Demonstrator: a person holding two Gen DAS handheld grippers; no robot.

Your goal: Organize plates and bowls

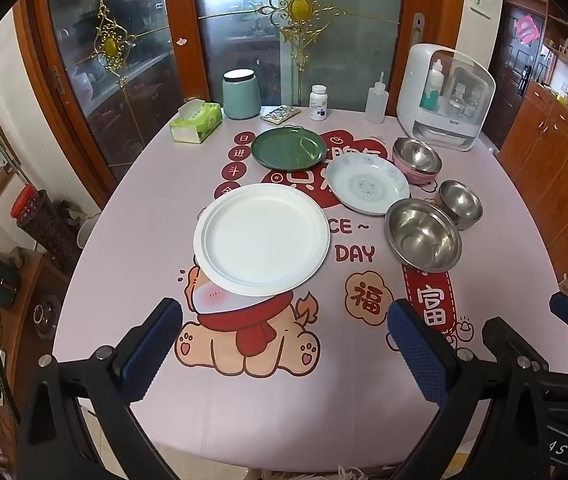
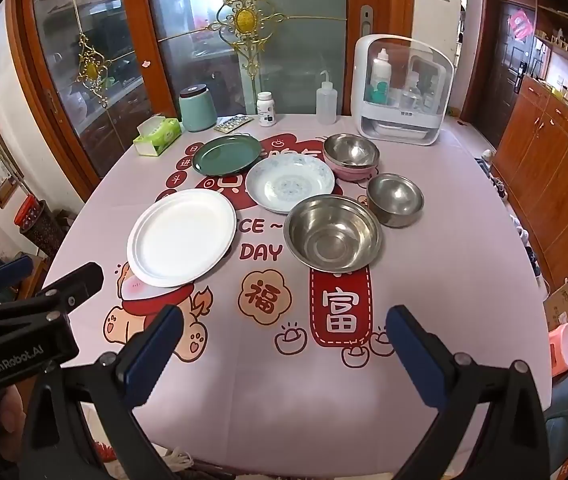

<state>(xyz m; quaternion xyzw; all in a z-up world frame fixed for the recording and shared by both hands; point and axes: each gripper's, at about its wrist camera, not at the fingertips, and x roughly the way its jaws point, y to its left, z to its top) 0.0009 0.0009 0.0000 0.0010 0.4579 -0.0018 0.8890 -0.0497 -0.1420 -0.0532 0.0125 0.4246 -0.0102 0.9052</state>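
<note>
White plate sits near-centre of the bench, on the pink printed cloth, closest plate to both claws. Behind it, green plate; to its right & a bit back, blue-patterned plate, whose rim just overlaps the green one's edge in the left wrist view. Right of the plates: big steel bowl nearest, smaller steel bowl just beside it, and further back a steel bowl nested in a pink bowl. All upright, none stacked otherwise.

Left claw spread wide, nothing between the fingers, hovering over the bench's near edge, angled down. Right claw likewise spread wide & empty, just beside the left.

Back row: tissue box, teal jar, pill bottle, squeeze bottle, white storage case.
</note>
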